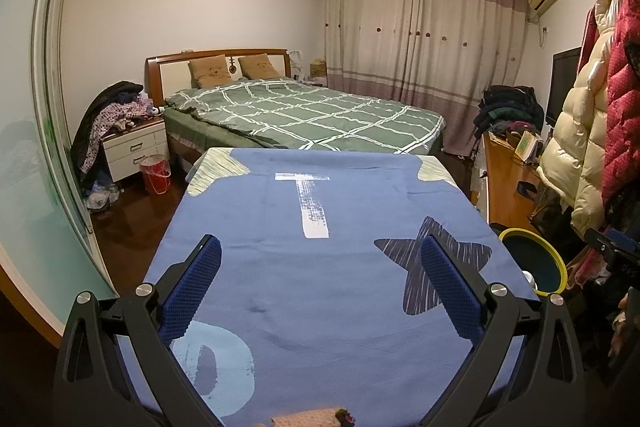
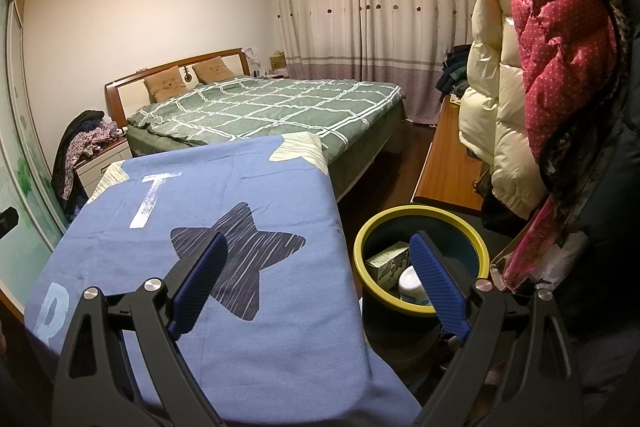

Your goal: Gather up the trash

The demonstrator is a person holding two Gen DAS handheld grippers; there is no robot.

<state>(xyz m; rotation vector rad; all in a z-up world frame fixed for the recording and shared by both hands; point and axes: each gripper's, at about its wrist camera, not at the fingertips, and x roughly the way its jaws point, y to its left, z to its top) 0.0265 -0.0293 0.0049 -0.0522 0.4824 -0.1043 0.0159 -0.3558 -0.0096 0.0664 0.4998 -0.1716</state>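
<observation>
I find my left gripper (image 1: pixel 320 263) spread wide and empty above the blue tablecloth (image 1: pixel 340 211). My right gripper (image 2: pixel 318 259) is likewise wide apart, holding nothing, at the table's edge over the yellow-rimmed bin (image 2: pixel 424 309). Inside the bin lie a small box (image 2: pixel 386 261) and a white jar (image 2: pixel 412 289).

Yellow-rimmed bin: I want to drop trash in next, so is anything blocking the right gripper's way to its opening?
Nothing visible blocks it. The right gripper is open and empty, and the yellow-rimmed bin beside the blue-covered table is uncovered, with a box and white jar inside.
</observation>
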